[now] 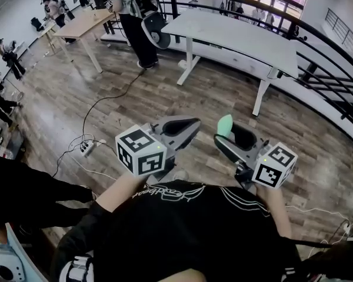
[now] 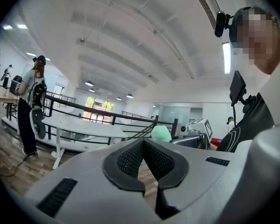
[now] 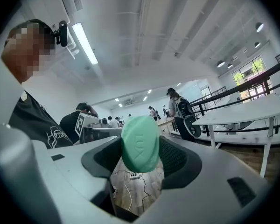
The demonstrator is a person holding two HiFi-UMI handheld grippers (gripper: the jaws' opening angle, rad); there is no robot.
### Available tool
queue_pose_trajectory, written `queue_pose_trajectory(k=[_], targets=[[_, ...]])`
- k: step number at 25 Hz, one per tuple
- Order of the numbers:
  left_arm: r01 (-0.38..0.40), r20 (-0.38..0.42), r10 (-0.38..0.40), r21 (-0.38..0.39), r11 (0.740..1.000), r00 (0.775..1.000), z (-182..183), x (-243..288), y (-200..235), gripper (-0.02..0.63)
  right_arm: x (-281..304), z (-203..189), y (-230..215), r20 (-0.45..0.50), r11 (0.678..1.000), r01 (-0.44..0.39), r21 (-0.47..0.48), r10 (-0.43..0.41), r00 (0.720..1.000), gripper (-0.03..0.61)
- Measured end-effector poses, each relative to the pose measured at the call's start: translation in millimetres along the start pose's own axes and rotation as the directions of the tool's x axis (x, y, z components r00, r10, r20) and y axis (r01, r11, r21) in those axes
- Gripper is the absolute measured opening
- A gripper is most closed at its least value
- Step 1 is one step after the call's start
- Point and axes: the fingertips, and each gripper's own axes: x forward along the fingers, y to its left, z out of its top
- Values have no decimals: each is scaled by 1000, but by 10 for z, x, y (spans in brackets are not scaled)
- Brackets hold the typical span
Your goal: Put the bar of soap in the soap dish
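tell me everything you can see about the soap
The soap is a mint-green oval bar, smooth and matte, with letters pressed into its face. It stands on edge between the black ribbed pads of the right gripper, which clamp its two sides. Its rounded top pokes out above the jaws. It is in mid-air, touching nothing else.

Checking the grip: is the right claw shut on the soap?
Shut: the right claw pinches the green soap upright between its pads.
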Motion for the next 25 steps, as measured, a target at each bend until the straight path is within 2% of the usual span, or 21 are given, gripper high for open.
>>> queue_pose_trajectory(k=[11, 16, 25], targets=[[2, -18, -3, -27, 1000, 1000, -76, 59, 104, 8, 77, -51, -70, -3, 1000, -16, 20, 16, 1000, 215], [-6, -20, 5, -29, 1000, 1000, -135, 123, 138, 8, 84, -107, -137, 5, 996, -53, 72, 53, 999, 215], [-11, 0, 11, -60, 998, 1000, -237, 52, 640, 8, 530, -213, -362, -5, 995, -44, 93, 44, 999, 215]])
